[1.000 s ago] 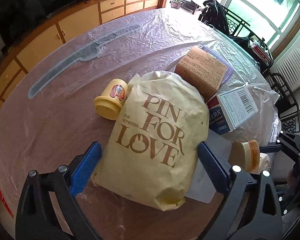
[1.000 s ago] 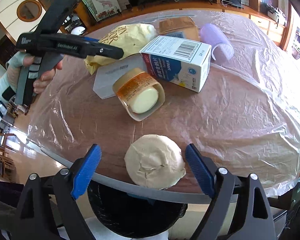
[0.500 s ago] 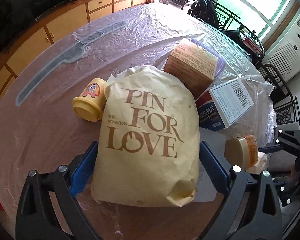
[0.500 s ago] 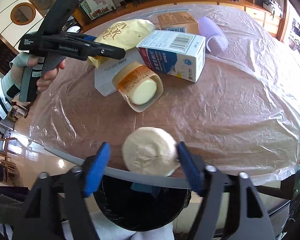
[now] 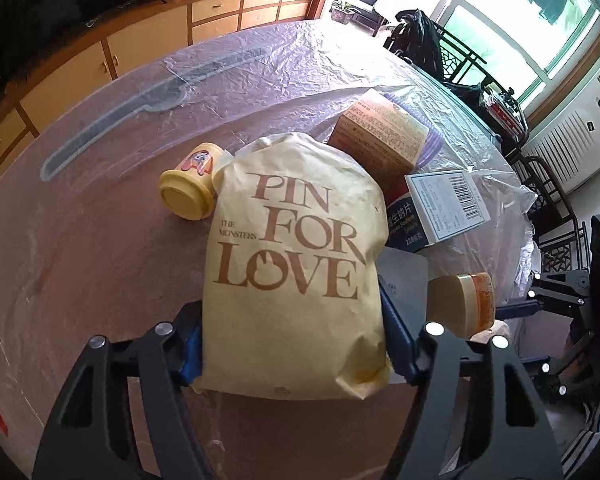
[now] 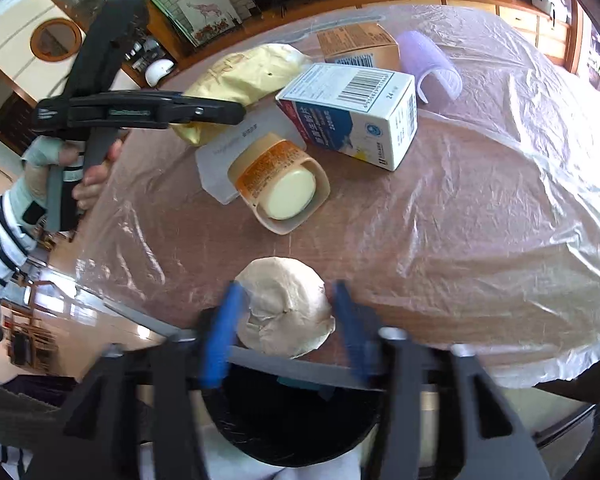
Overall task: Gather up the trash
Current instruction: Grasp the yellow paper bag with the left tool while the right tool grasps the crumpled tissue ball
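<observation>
Left gripper [image 5: 292,344] first: its jaws have just been closing, and the blue pads [image 5: 396,340] are now pressed against both sides of the yellow paper bag [image 5: 292,264], which is clamped at its near end while the rest lies on the plastic-covered table [image 5: 100,240]. Beside the bag a small yellow cup [image 5: 188,196] is seen on its side, touching it; behind it a brown carton [image 5: 380,136] is propped, and a white and blue box [image 5: 436,212] is set to its right.

Over on the other side, the right gripper [image 6: 284,324] has just been opening its jaws a little. A crumpled white wad [image 6: 286,312] is framed between the blurred blue pads at the table's near edge; whether it is actually pinched cannot be told. Directly below that edge a black bin [image 6: 292,420] is placed. Farther in, an orange-labelled jar [image 6: 278,178] is lying on its side just by the white and blue box.
</observation>
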Action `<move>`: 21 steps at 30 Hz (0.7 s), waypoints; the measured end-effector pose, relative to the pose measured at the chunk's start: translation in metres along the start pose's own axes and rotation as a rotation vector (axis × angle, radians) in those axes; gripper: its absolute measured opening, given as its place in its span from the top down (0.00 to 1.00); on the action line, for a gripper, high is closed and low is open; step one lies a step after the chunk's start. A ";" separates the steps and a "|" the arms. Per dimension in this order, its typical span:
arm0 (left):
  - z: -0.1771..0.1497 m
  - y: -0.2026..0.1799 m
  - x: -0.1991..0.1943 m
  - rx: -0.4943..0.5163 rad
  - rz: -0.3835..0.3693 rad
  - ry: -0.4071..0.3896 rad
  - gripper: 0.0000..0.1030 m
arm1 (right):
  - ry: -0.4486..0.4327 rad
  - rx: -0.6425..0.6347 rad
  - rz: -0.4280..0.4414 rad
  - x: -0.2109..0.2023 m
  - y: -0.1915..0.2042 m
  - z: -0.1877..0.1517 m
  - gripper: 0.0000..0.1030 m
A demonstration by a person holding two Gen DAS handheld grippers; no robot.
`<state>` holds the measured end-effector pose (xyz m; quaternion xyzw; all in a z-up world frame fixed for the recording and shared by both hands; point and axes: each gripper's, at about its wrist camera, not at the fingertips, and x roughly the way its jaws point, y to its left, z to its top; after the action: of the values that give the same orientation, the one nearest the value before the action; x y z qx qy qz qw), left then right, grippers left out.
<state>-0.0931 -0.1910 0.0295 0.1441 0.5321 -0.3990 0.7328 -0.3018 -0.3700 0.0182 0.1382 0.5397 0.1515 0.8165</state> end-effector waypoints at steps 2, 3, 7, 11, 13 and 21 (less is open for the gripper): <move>-0.003 0.000 -0.004 -0.017 0.000 -0.017 0.31 | -0.001 -0.017 -0.031 -0.001 0.005 0.000 0.26; -0.004 0.000 -0.006 -0.028 -0.005 -0.025 0.31 | -0.001 -0.035 -0.043 0.000 0.010 0.001 0.26; -0.005 -0.004 -0.003 -0.040 0.019 -0.032 0.31 | 0.023 -0.120 -0.117 0.010 0.029 -0.003 0.26; -0.005 -0.009 0.000 -0.046 0.025 -0.036 0.32 | 0.035 -0.185 -0.193 0.016 0.038 -0.003 0.38; -0.005 -0.010 -0.001 -0.049 0.024 -0.045 0.32 | 0.045 -0.211 -0.222 0.016 0.041 -0.001 0.50; -0.012 -0.010 -0.020 -0.089 0.037 -0.119 0.35 | -0.027 -0.203 -0.163 -0.004 0.034 0.007 0.50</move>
<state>-0.1110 -0.1811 0.0448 0.0970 0.5019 -0.3691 0.7762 -0.2999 -0.3406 0.0379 0.0123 0.5202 0.1366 0.8430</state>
